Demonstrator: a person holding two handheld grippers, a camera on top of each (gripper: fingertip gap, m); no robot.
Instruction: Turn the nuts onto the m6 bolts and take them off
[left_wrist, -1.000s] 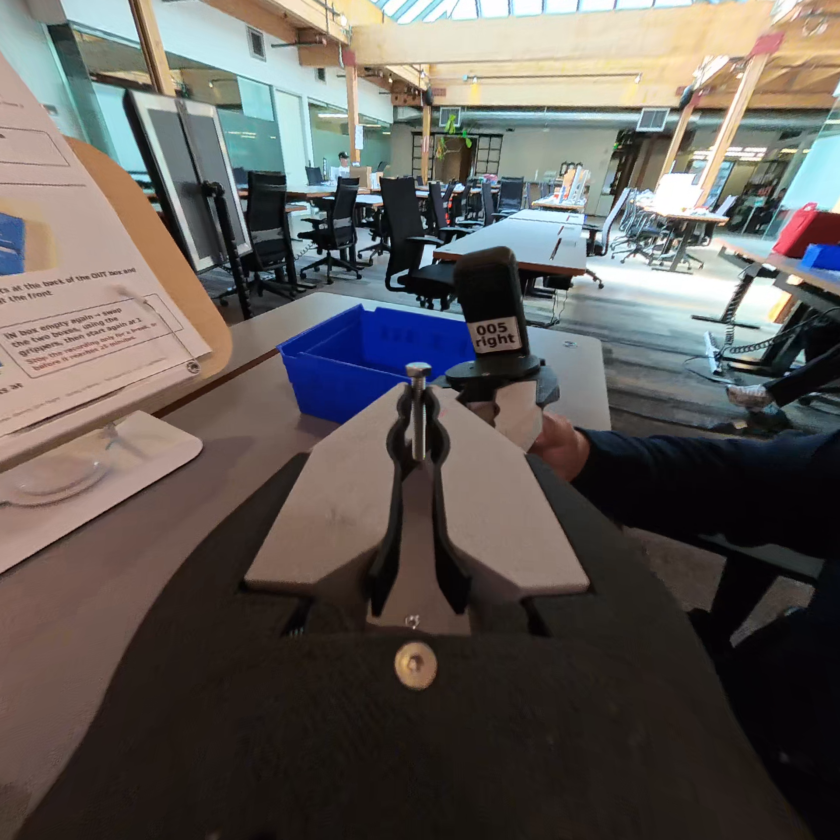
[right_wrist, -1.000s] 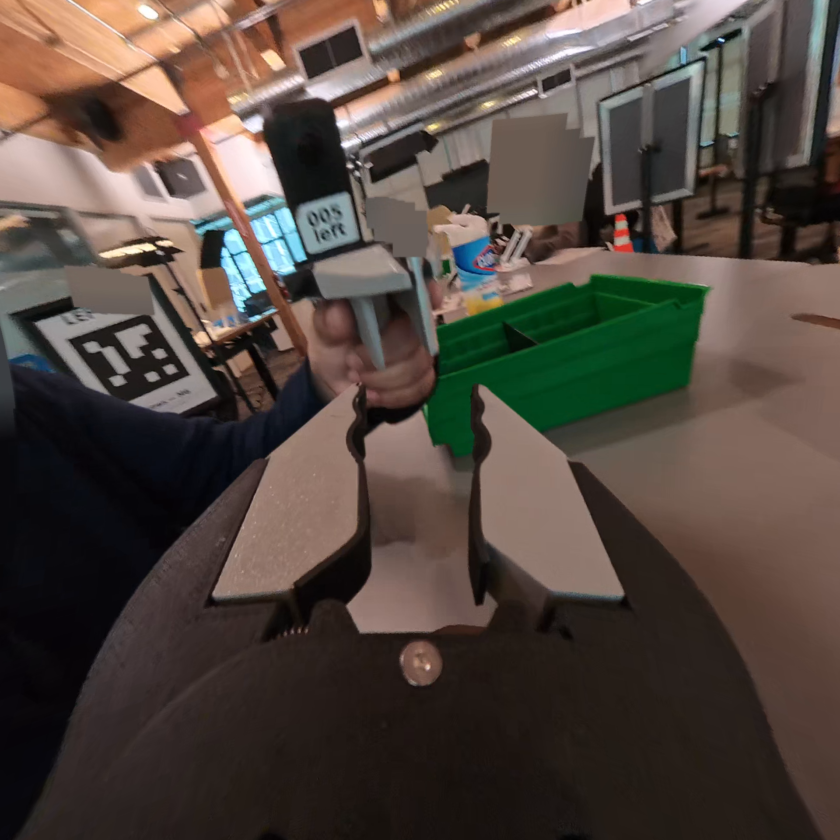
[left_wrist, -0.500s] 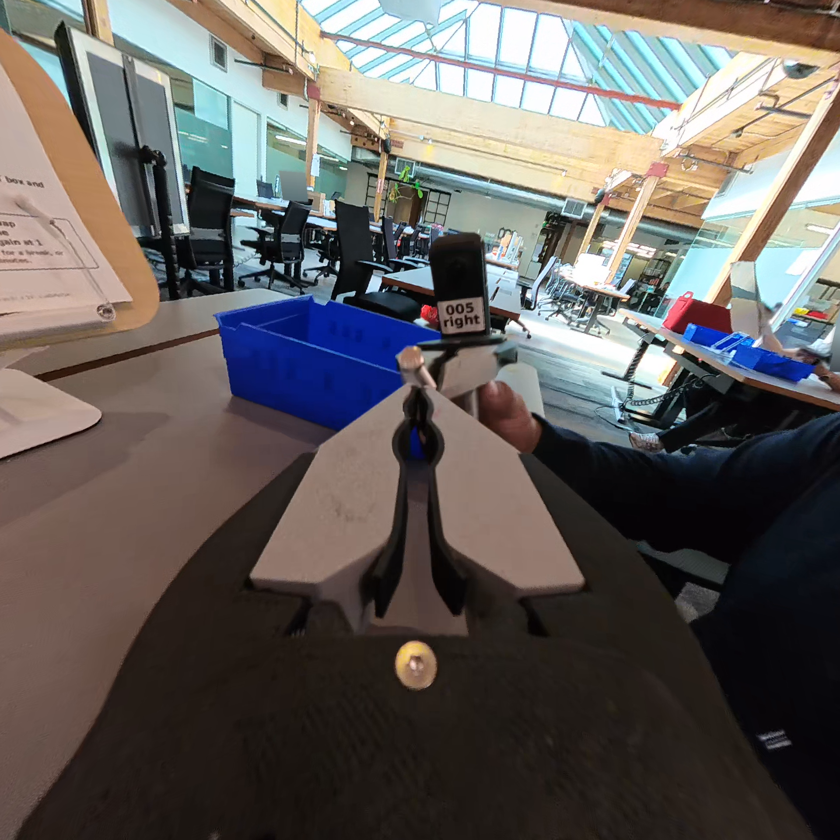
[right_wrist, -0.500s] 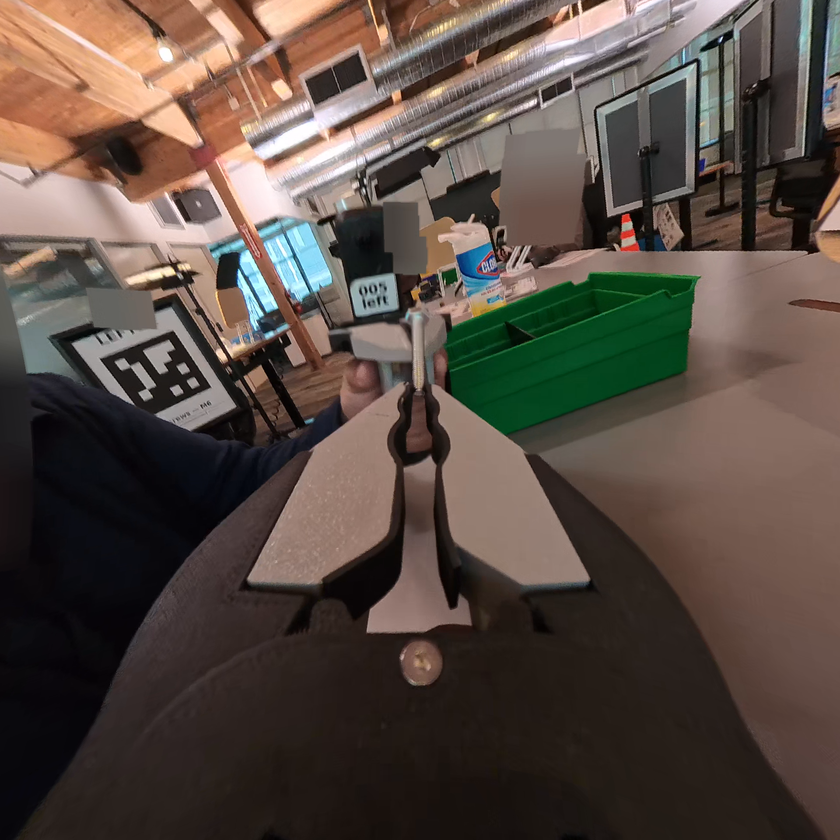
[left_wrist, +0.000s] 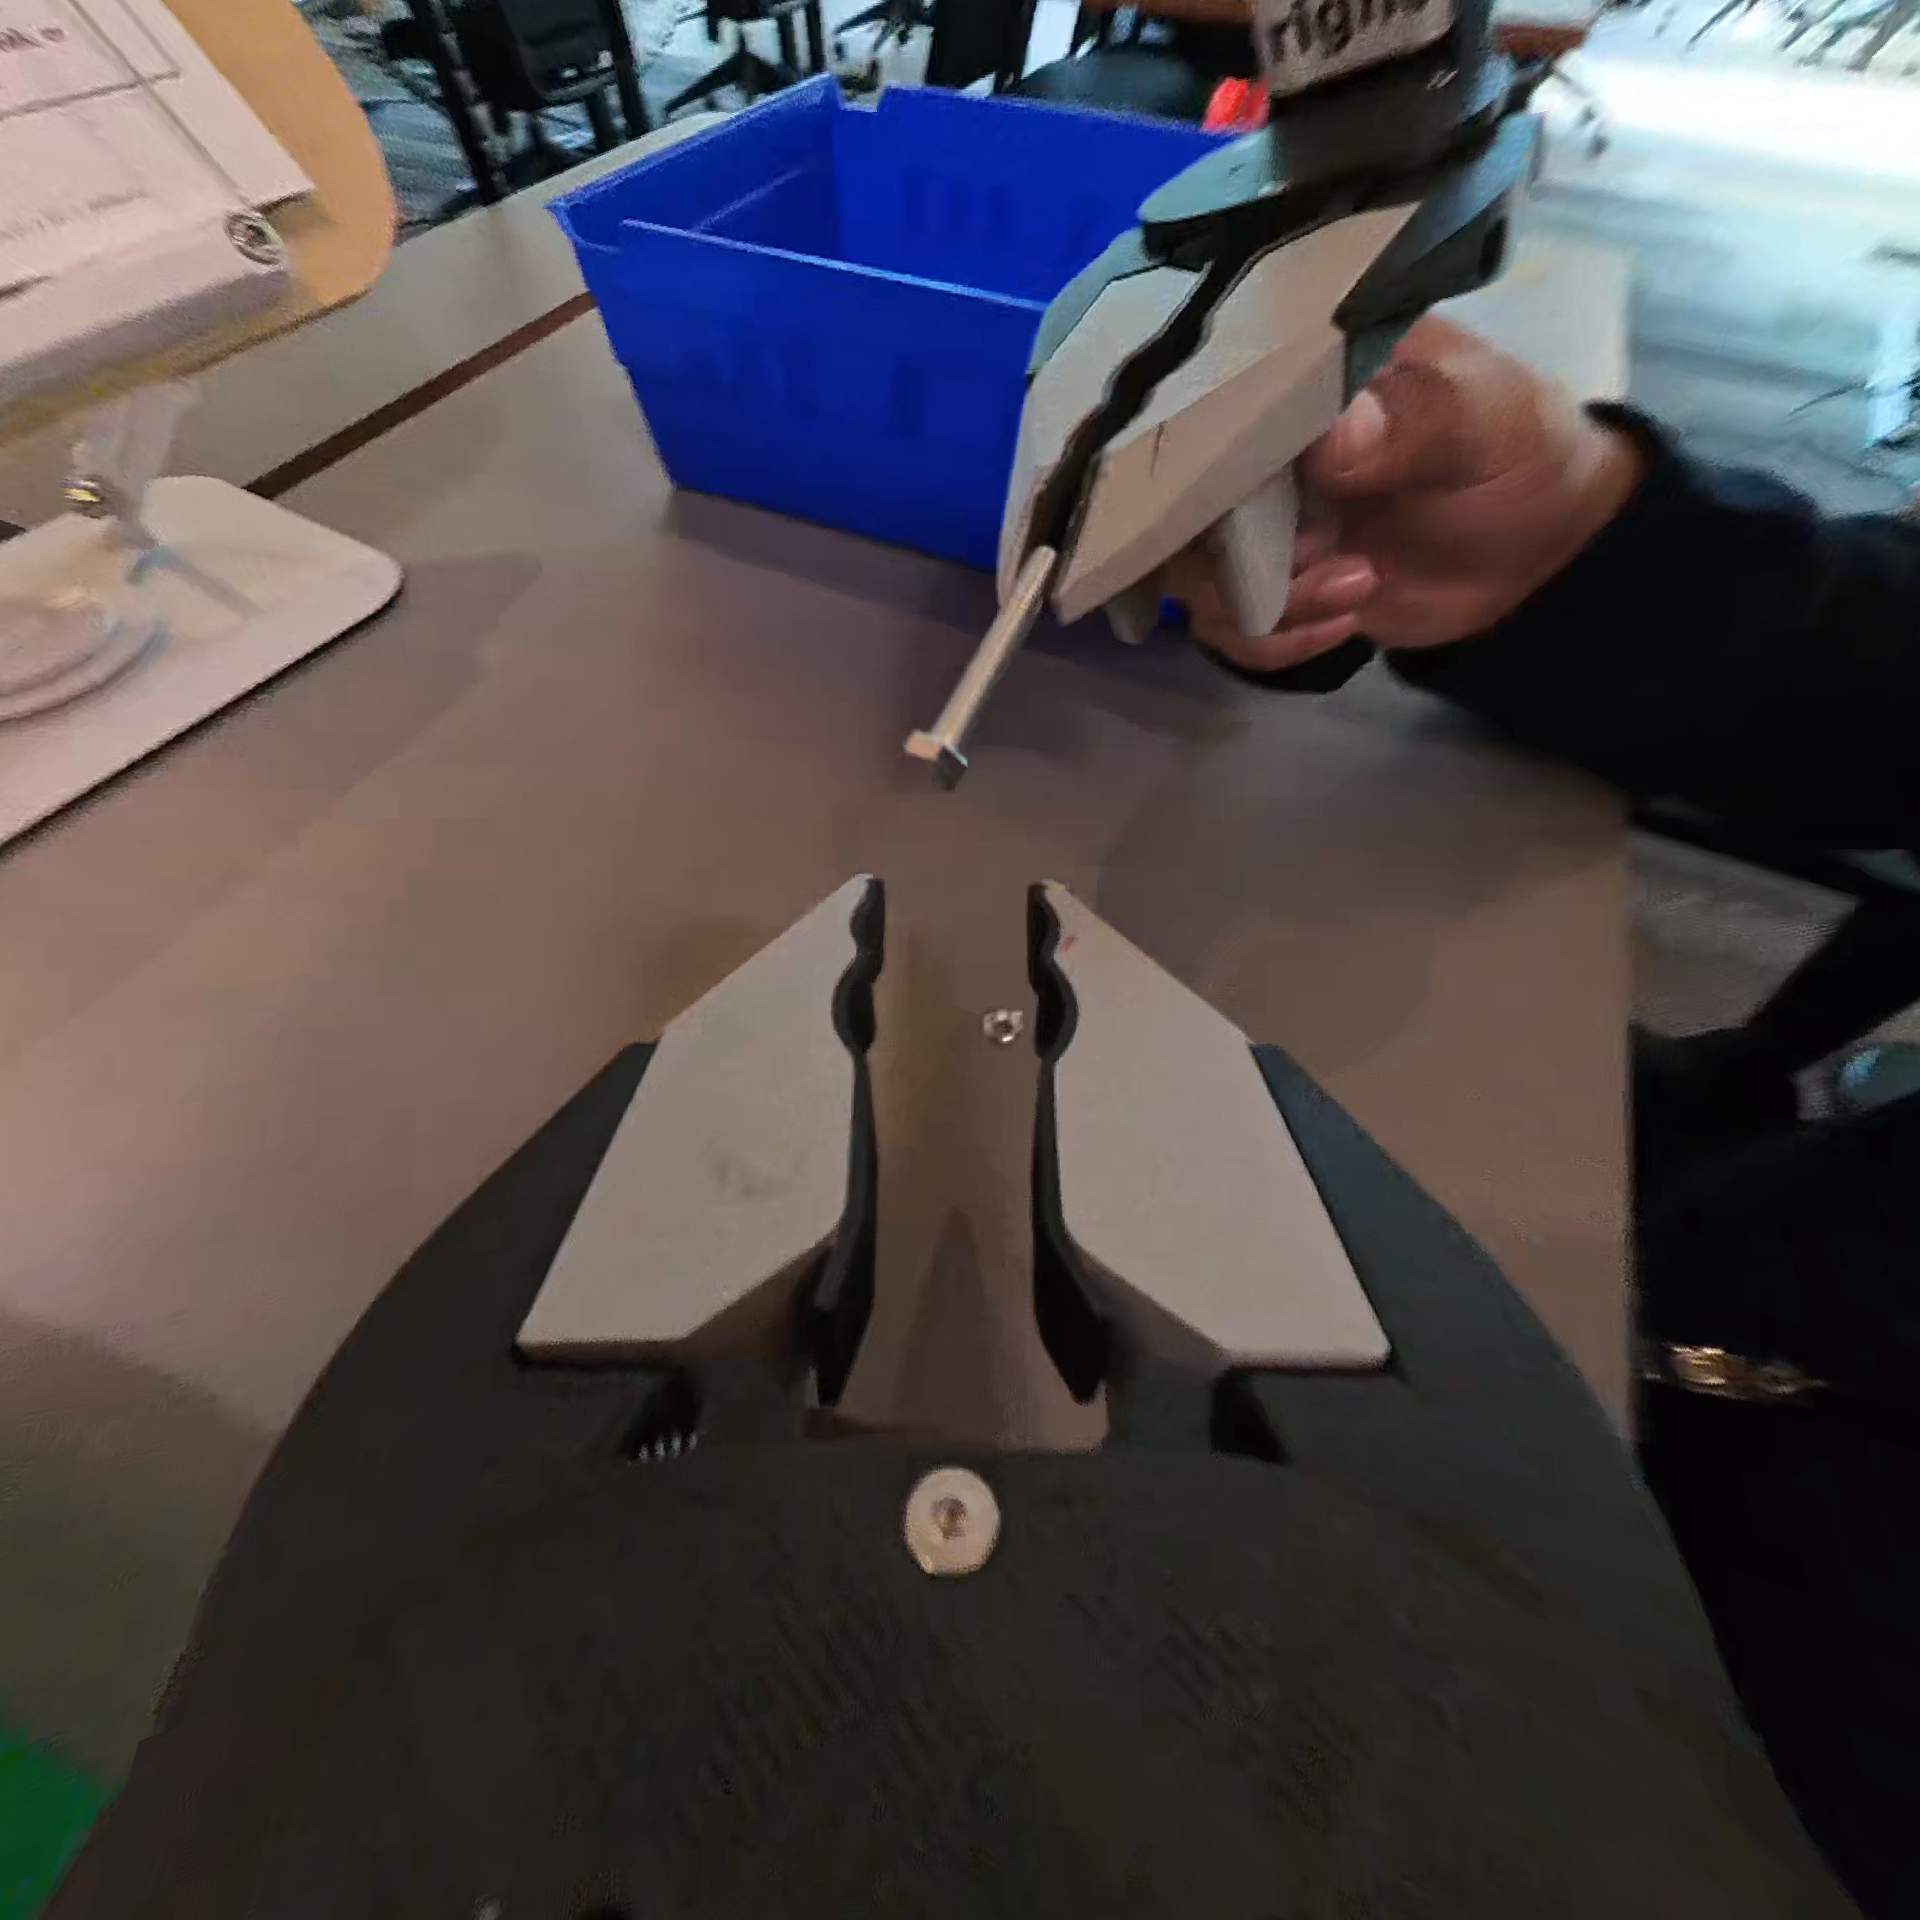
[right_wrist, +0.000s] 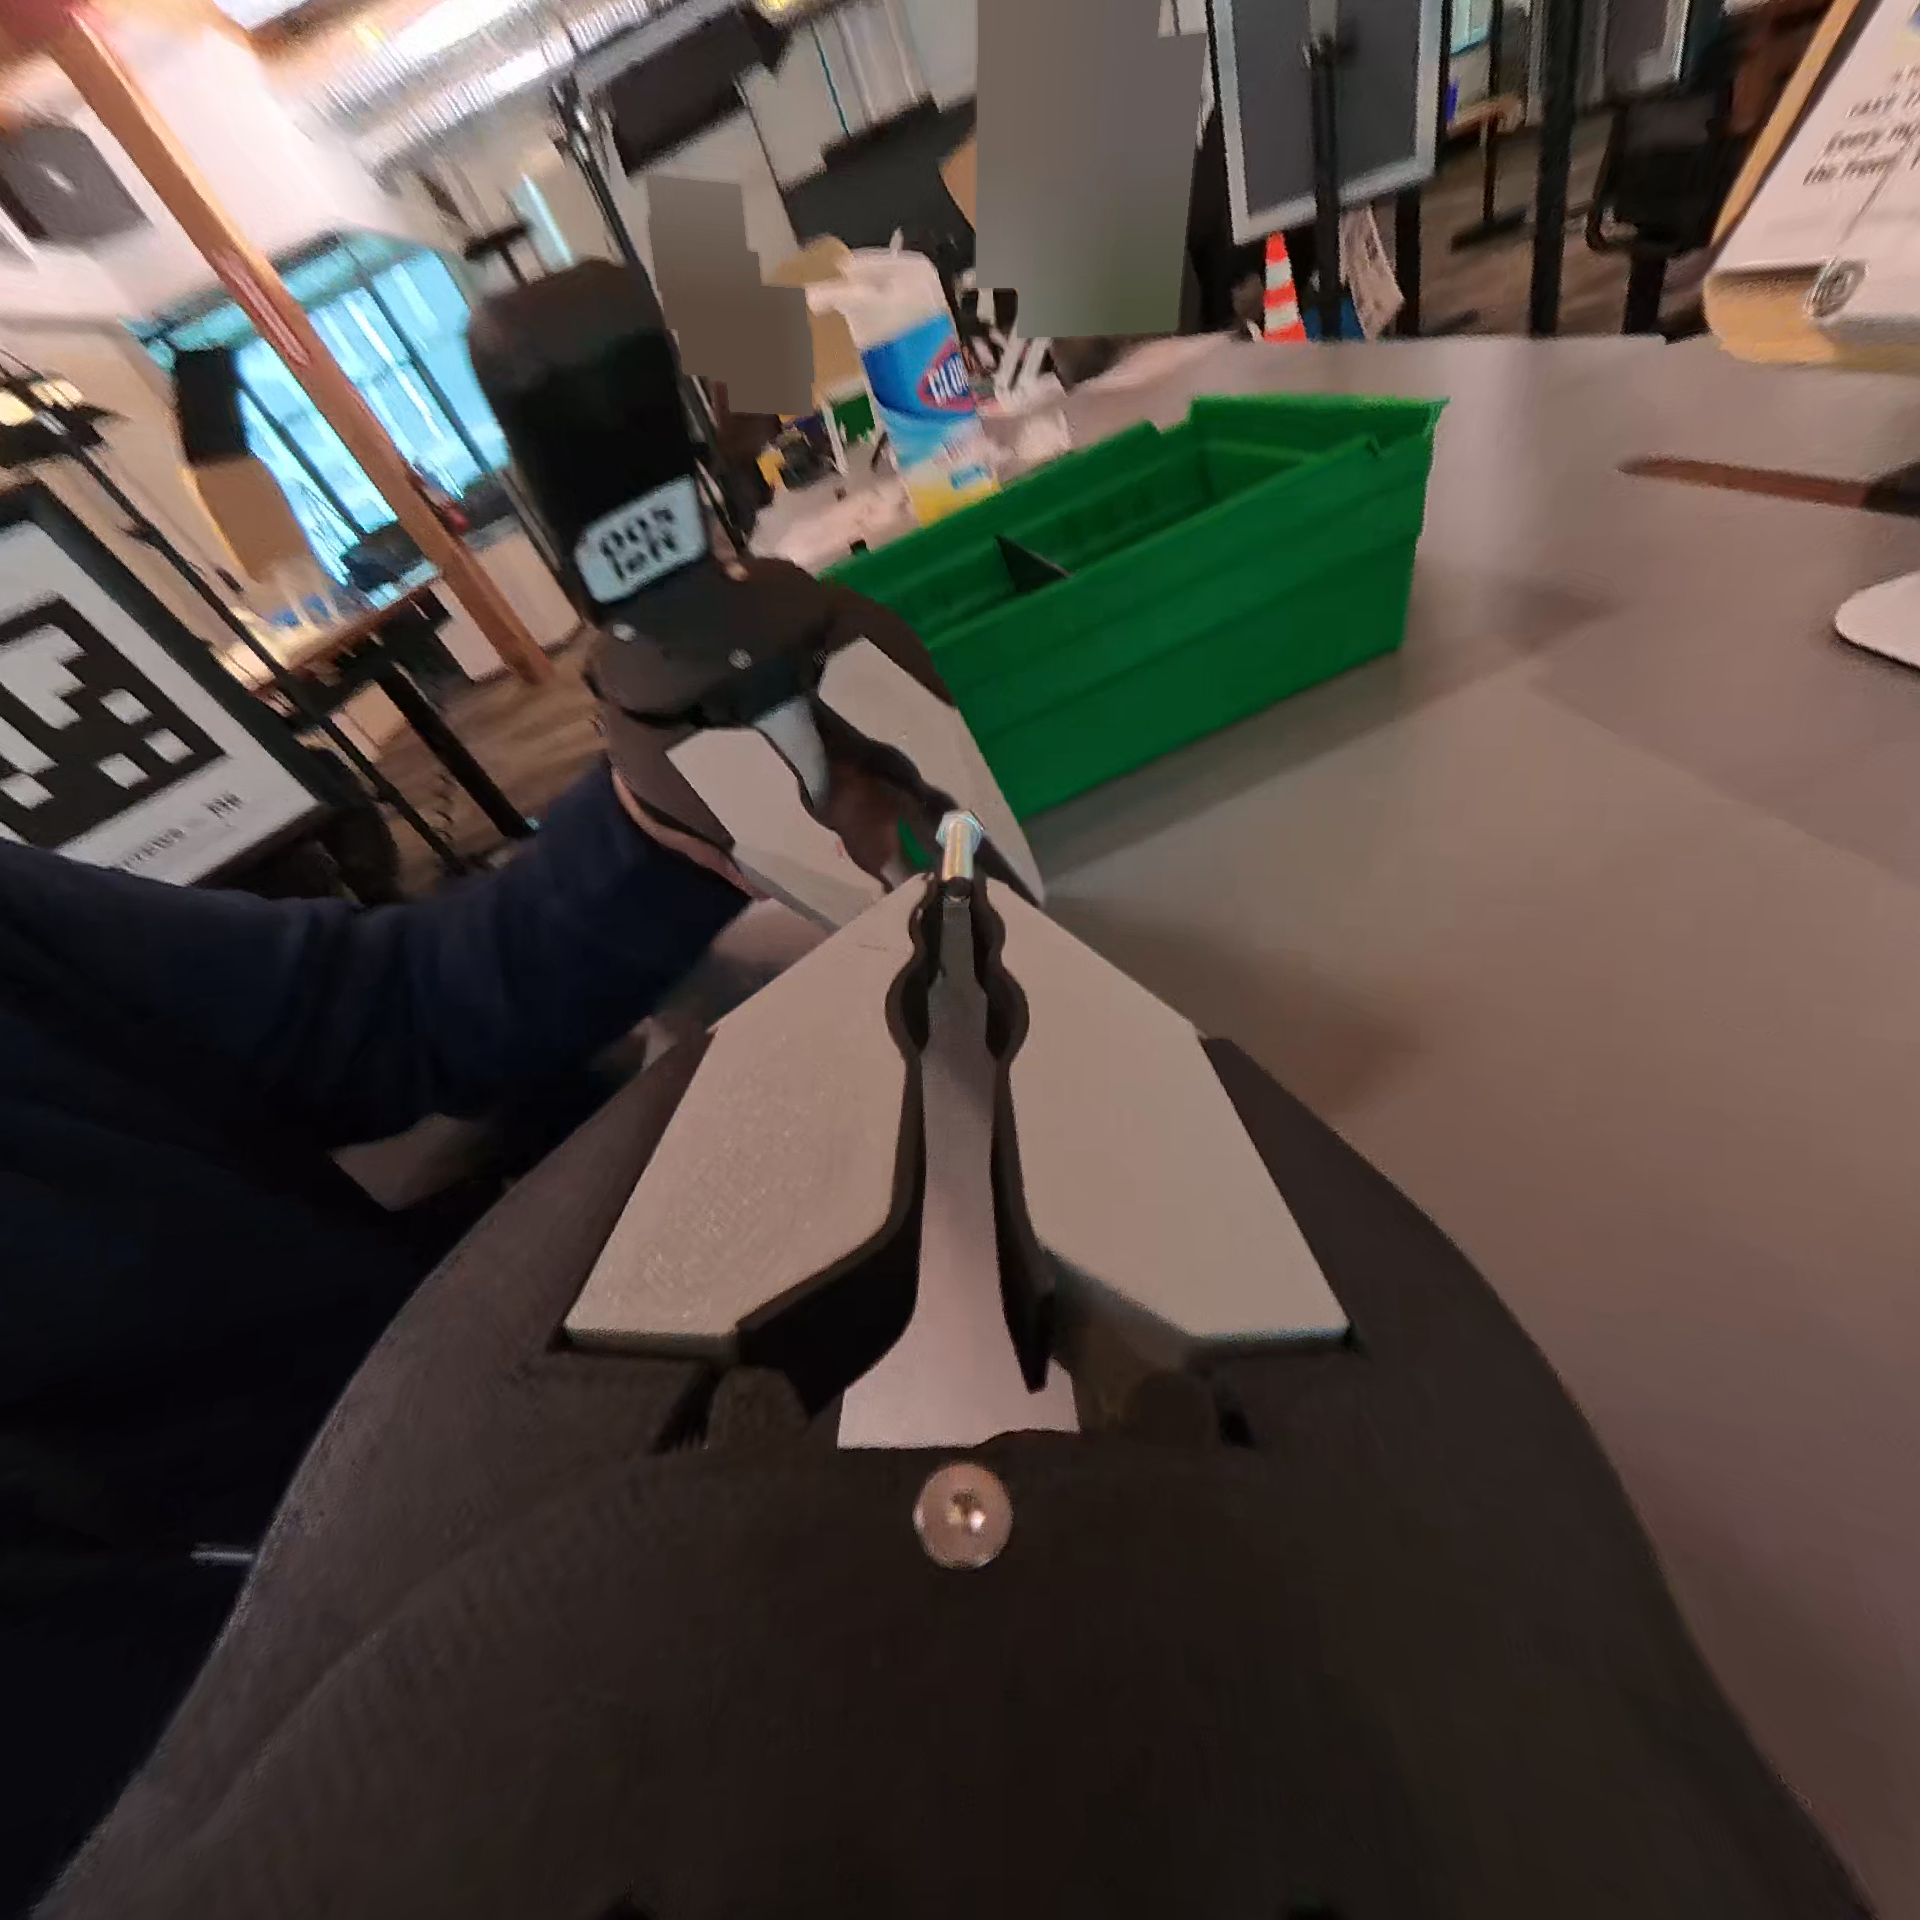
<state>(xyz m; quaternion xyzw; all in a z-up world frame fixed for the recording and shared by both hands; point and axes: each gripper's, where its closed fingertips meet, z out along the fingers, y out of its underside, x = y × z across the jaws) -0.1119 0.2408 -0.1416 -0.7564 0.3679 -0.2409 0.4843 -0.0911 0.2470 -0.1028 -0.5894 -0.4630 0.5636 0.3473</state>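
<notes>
My left gripper is open and low over the grey table. A small silver nut lies on the table between its fingers, close to the right one. My right gripper is shut on the threaded end of a silver M6 bolt and holds it slanted, head down, just above the table ahead of the left gripper. In the right wrist view the bolt's head sticks out past the closed right gripper, with the open left gripper just behind it.
A blue bin stands behind the bolt. A green divided bin stands farther along the table, with a wipes canister behind it. A paper sheet on a stand is at the left. A person's hand holds the right gripper.
The bolt went from my left gripper to my right one. The right gripper shut on it; the left opened, let go and dropped low over the nut on the table.
</notes>
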